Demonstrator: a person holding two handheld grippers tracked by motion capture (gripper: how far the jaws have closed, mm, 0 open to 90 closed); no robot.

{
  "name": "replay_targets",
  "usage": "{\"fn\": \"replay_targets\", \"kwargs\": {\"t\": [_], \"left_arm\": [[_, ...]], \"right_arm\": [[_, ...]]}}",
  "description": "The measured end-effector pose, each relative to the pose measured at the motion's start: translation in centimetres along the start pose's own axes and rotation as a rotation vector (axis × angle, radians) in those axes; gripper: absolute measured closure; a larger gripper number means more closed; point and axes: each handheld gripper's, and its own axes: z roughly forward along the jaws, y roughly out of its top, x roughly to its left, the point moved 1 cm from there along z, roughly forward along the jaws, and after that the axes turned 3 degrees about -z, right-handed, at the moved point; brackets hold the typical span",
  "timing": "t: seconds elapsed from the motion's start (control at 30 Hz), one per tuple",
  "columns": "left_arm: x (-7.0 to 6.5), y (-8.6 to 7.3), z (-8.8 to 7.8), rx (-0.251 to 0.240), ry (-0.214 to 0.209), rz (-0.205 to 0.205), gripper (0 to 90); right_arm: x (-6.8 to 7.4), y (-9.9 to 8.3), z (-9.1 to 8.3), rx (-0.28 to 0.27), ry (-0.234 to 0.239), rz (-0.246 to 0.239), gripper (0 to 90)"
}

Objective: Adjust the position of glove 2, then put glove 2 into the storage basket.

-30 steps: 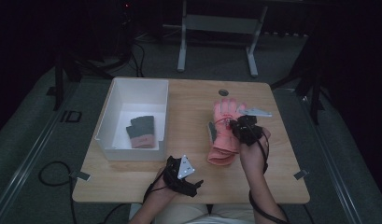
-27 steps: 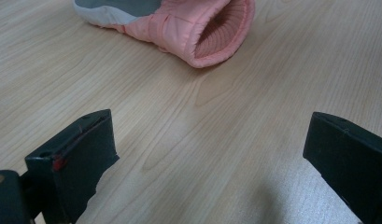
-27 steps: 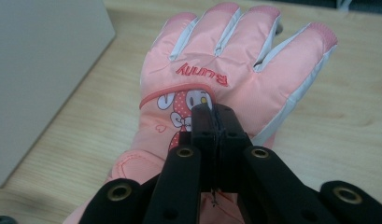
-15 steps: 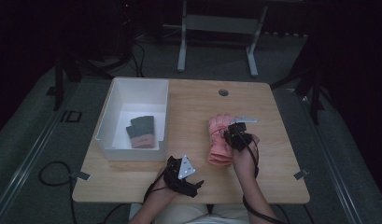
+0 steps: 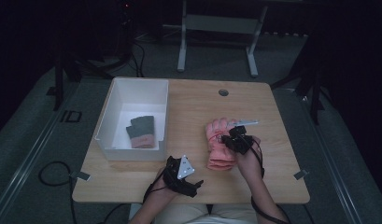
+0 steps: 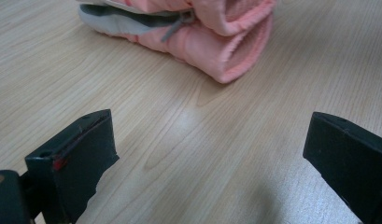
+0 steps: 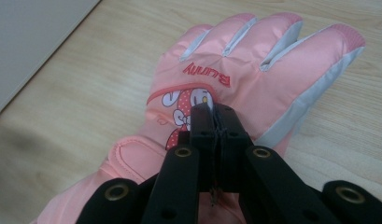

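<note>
1. the padded pink winter glove with a cartoon print (image 7: pixel 235 74) lies flat on the pale wooden desk (image 5: pixel 188 112), right of the white box (image 5: pixel 115 112).
2. the right hand-held gripper (image 7: pixel 212 109) rests on its back, jaws clenched together.
3. the left hand-held gripper (image 6: pixel 207 154) is released, near the cuff.

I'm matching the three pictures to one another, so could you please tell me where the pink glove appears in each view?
High view: the pink glove lies right of centre on the table, fingers pointing away.
Left gripper view: its cuff end sits at the top, beyond the open claw.
Right gripper view: it covers the centre, behind the shut claw.
Shared landmark: the wooden tabletop.
</note>
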Motion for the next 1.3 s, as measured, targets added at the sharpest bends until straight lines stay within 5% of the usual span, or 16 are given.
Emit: {"fn": "replay_targets", "kwargs": {"t": [0.47, 0.6, 0.63, 0.87, 1.03, 1.3], "left_arm": [[0.4, 0.2, -0.3, -0.050, -0.027, -0.045, 3.4], [0.5, 1.1, -0.9, -0.096, -0.051, -0.055, 4.0], [0.6, 1.4, -1.0, -0.129, -0.068, -0.084, 4.0], [1.0, 2.7, -0.8, -0.150, -0.134, -0.125, 4.9], [1.2, 6.4, 0.1, -0.140, -0.131, -0.019, 6.2], [3.6, 10.8, 2.4, -0.093, -0.106, -0.060, 10.1]], "right_arm": [[0.1, 0.5, -1.2, -0.033, 0.037, -0.067, 62.6], [-1.1, 0.5, -2.4, -0.067, 0.037, -0.101, 58.0], [-1.7, 0.5, -3.1, -0.083, 0.037, -0.108, 58.1], [-3.8, 0.2, -4.9, -0.128, 0.018, -0.169, 60.4], [-4.7, 0.1, -5.4, -0.153, 0.018, -0.151, 68.3], [-4.2, 0.9, -3.9, -0.181, 0.027, -0.129, 69.6]]}}
